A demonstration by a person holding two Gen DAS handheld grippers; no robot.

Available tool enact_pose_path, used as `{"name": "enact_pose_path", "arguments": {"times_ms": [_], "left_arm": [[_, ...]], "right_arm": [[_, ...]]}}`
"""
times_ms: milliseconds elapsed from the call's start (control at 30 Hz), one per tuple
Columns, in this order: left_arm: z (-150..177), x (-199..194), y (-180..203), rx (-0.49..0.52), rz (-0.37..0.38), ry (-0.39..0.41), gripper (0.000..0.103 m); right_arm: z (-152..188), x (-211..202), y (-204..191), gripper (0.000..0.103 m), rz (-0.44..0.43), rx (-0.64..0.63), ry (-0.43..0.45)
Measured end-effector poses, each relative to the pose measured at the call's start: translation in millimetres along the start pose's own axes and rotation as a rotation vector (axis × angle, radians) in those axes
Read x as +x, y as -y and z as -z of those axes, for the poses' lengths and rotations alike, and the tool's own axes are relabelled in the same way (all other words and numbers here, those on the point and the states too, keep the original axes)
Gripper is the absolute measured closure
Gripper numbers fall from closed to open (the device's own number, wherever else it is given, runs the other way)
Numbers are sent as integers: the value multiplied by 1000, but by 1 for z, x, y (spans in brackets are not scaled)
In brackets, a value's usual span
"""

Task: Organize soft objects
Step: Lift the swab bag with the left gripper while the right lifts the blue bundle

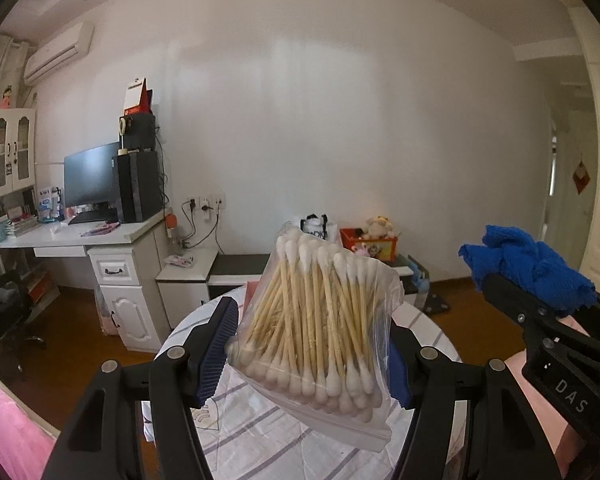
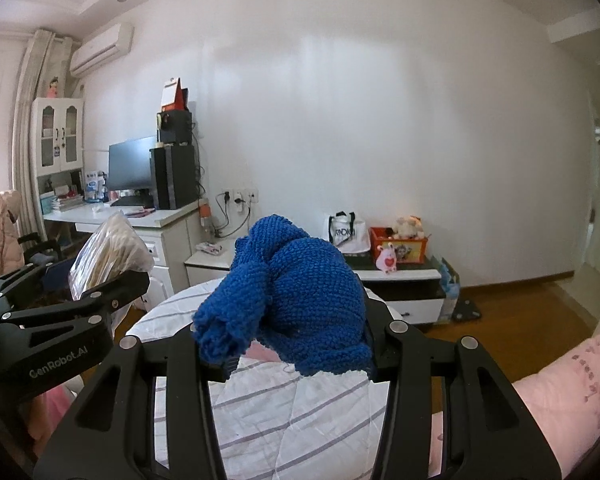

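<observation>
My left gripper [image 1: 308, 356] is shut on a clear plastic bag of cotton swabs [image 1: 320, 320] with wooden sticks, held upright in the air above the round table [image 1: 260, 432]. My right gripper [image 2: 296, 356] is shut on a crumpled blue knitted cloth [image 2: 296, 296], also held in the air above the table [image 2: 292, 420]. In the left wrist view the right gripper [image 1: 548, 320] with the blue cloth [image 1: 528, 264] is at the right. In the right wrist view the left gripper [image 2: 80, 300] with the bag of swabs [image 2: 112, 252] is at the left.
The round table has a white cover with grey stripes. A pink bedding surface [image 2: 560, 384] lies at the right. Behind are a white desk [image 1: 80, 236] with a monitor, a low cabinet [image 2: 400, 280], a red toy box [image 2: 400, 244] and wooden floor.
</observation>
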State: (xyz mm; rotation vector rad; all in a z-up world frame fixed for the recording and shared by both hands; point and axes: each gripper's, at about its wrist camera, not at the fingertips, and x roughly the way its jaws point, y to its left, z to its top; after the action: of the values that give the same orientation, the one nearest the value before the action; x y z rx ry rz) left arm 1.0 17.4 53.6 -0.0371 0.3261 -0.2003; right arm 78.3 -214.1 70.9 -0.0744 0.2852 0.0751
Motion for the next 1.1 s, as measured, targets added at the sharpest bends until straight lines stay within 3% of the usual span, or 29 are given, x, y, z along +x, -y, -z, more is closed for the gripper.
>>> {"name": "enact_pose_path", "arguments": {"times_ms": [533, 900, 1100], "left_arm": [[36, -40, 19, -10, -25, 55, 41], [31, -35, 23, -7, -32, 48, 41], [6, -16, 19, 5, -28, 28, 41]], "right_arm": [[2, -15, -4, 60, -10, -18, 42], [-1, -18, -7, 60, 0, -13, 30], [-4, -9, -8, 60, -5, -19, 11]]}}
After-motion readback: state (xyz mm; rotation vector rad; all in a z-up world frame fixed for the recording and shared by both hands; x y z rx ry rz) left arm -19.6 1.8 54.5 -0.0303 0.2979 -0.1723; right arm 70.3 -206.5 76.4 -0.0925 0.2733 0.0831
